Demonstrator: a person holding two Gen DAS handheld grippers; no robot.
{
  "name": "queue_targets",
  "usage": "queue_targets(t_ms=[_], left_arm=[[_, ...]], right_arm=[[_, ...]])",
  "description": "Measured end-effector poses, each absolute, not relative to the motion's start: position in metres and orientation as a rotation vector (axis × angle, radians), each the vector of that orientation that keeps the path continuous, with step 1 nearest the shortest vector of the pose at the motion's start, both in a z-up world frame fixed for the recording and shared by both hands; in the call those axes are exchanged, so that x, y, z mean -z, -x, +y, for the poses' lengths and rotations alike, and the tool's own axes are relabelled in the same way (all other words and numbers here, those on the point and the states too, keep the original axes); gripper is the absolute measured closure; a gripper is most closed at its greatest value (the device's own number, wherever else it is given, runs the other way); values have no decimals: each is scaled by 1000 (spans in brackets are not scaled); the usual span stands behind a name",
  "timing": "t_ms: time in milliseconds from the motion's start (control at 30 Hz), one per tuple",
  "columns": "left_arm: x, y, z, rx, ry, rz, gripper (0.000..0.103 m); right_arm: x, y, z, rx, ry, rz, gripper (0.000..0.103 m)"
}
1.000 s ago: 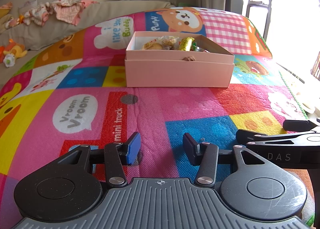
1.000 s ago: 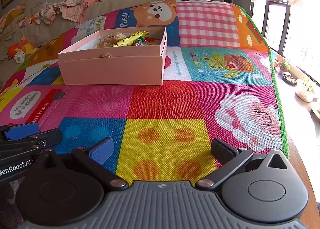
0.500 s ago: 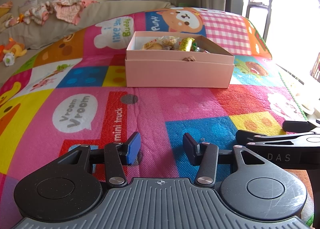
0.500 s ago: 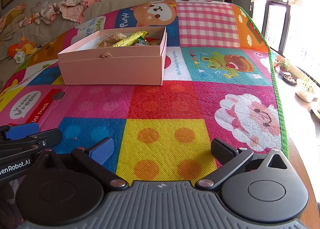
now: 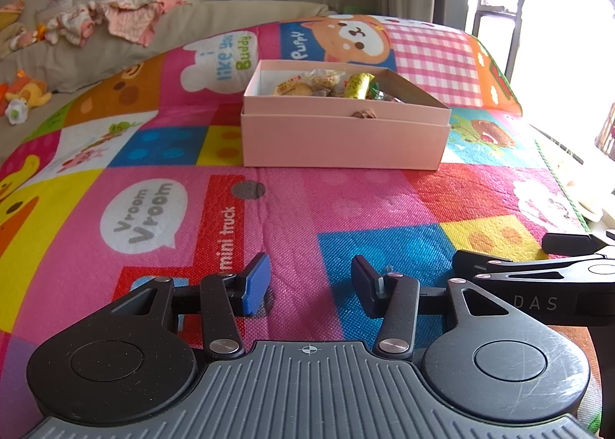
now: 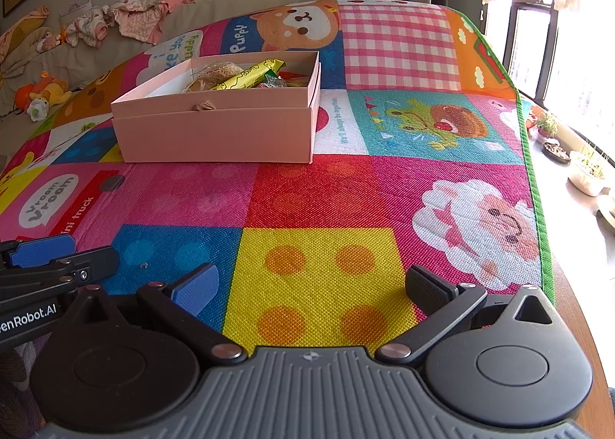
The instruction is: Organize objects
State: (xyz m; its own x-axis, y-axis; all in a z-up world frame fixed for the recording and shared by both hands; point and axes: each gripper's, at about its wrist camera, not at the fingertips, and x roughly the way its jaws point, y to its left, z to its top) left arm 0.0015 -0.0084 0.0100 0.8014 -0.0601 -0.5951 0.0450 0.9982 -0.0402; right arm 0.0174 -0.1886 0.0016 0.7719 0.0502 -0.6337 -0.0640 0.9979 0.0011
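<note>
Both mounted low behind own fingers, angled down across the colourful cartoon-print play mat (image 5: 307, 201), sharing the distant open pink cardboard box (image 6: 215, 131) at upper centre.

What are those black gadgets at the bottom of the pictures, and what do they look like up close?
They are two matching tools. The left hand-held gripper has a ribbed grey base, two round black discs, black linkage bars with silver pins, and two fingers, one faced with a blue pad. The right hand-held gripper looks the same. White lettering marks their sides: "DAS" on one, "enRobot.AI" on the other.
</note>
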Motion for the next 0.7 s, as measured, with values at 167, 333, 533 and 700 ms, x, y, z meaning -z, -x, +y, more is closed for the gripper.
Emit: queue_targets(t_ms=[167, 333, 533, 700], left_arm=[[-10, -1, -8, 57, 25, 639, 50], [-10, -1, -9, 55, 21, 639, 50], [-10, -1, -9, 57, 26, 638, 50], [-10, -2, -8, 58, 31, 638, 51]], right_arm=[[-2, -17, -189, -62, 21, 686, 0], [-2, -17, -189, -62, 21, 686, 0], [-2, -17, -188, -62, 21, 686, 0], [-2, -17, -189, -62, 21, 686, 0]])
